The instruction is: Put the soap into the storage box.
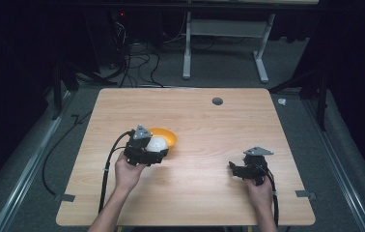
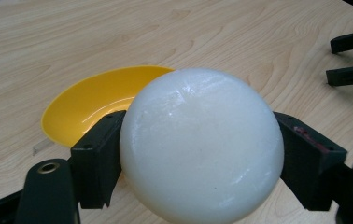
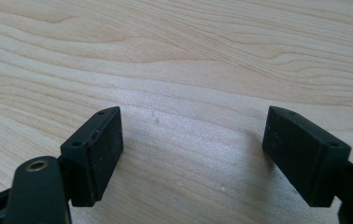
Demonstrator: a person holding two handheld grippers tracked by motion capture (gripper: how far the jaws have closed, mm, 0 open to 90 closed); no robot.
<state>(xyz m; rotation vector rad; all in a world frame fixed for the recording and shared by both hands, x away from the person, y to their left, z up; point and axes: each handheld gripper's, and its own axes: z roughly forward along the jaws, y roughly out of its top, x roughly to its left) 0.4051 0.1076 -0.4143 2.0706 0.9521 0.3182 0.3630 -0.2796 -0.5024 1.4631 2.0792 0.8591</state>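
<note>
Left tongs are clamped on my white ball, which I hold just above the near rim of the yellow bowl; right tongs rest wide open and empty over the table. I judge this the carry step, so next I centre it over the bowl and release. Being round, the ball has no long axis or heading.

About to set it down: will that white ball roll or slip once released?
Probably rolls: the white ball looks fully round. Its glossy surface suggests it could slip between the left hand-held gripper pads. The yellow bowl should contain it.
</note>
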